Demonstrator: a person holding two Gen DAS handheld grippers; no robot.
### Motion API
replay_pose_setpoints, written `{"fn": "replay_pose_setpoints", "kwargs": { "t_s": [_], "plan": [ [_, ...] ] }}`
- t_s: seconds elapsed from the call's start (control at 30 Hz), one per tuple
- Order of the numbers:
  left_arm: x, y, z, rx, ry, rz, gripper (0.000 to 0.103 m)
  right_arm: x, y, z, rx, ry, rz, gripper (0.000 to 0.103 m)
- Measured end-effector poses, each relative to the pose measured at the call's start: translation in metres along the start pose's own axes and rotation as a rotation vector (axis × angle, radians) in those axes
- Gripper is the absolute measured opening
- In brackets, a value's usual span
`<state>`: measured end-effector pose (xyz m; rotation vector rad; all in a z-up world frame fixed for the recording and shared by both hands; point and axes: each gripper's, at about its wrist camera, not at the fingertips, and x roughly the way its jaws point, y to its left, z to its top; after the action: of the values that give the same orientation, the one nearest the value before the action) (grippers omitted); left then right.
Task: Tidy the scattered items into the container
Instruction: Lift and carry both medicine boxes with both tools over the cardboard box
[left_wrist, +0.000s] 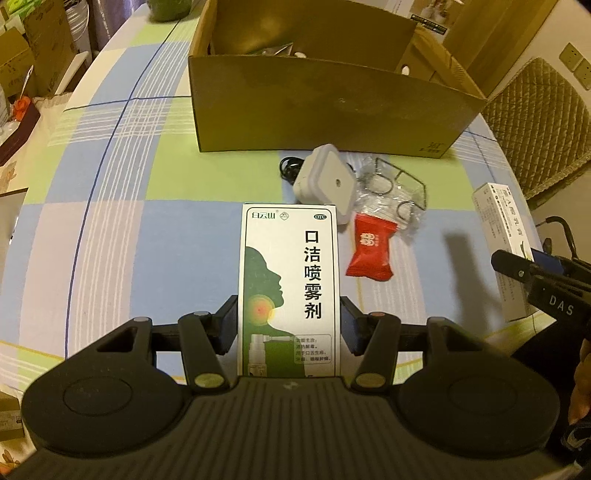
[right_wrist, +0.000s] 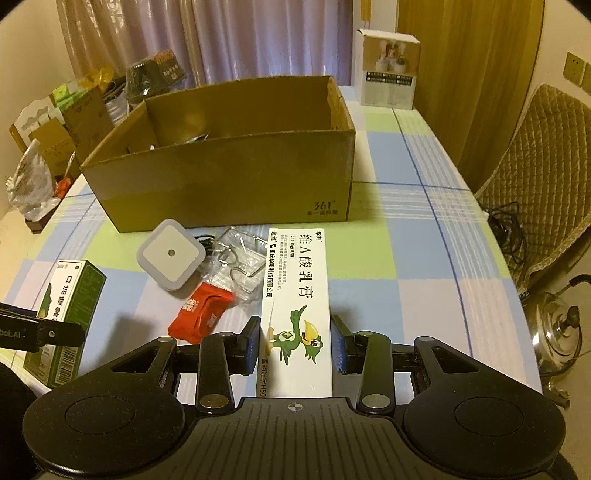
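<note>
Left gripper (left_wrist: 288, 325) clamps the green-and-white spray box (left_wrist: 290, 280); right gripper (right_wrist: 295, 341) clamps the white ointment box (right_wrist: 295, 295). Both boxes sit in front of the open cardboard box (right_wrist: 236, 181), with a white square device (right_wrist: 170, 254), red packet (right_wrist: 201, 314) and bagged wire rack (right_wrist: 240, 258) between them

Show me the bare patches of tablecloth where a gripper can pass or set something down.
Free: the tablecloth right of the cardboard box and cream box, toward the chair; also the stretch left of the spray box. Crowded: in front of the cardboard box, where night light, wire clips bag and red sachet cluster.
</note>
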<state>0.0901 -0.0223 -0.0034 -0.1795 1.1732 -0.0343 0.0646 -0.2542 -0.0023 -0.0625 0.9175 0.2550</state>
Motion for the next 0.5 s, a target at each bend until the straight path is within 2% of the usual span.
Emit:
{"fn": "replay_pose_setpoints", "kwargs": {
  "t_s": [0.5],
  "plan": [
    [-0.018, -0.012, 0.004, 0.017, -0.047, -0.033, 0.050, -0.022, -0.001, 0.007, -0.015, -0.037, -0.007, 0.041]
  ]
}}
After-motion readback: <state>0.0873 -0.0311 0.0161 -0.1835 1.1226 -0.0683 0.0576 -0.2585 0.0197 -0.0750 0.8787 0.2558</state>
